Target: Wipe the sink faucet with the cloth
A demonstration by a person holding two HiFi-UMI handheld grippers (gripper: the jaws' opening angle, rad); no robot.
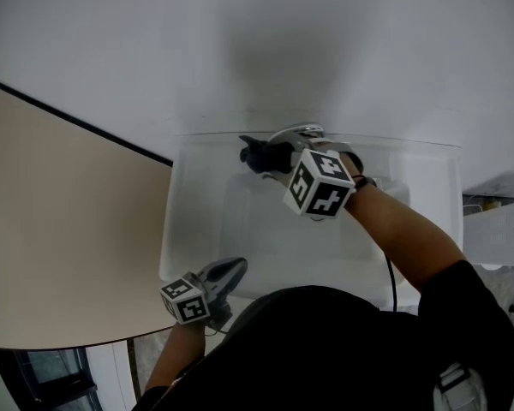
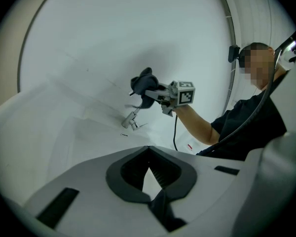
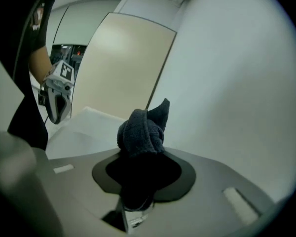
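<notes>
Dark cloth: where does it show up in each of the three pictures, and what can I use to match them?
Head view: cloth upper middle, beside the faucet at the sink's back edge.
Left gripper view: cloth at centre, just above the faucet.
Right gripper view: cloth at centre, clamped in the right gripper.
Shared landmark: the white sink, seen in all three.

Pretty plain room: white wall [image 1: 325,41] up top, beige panel [image 1: 60,238] on the left with a thin dark edge, soft even light.
</notes>
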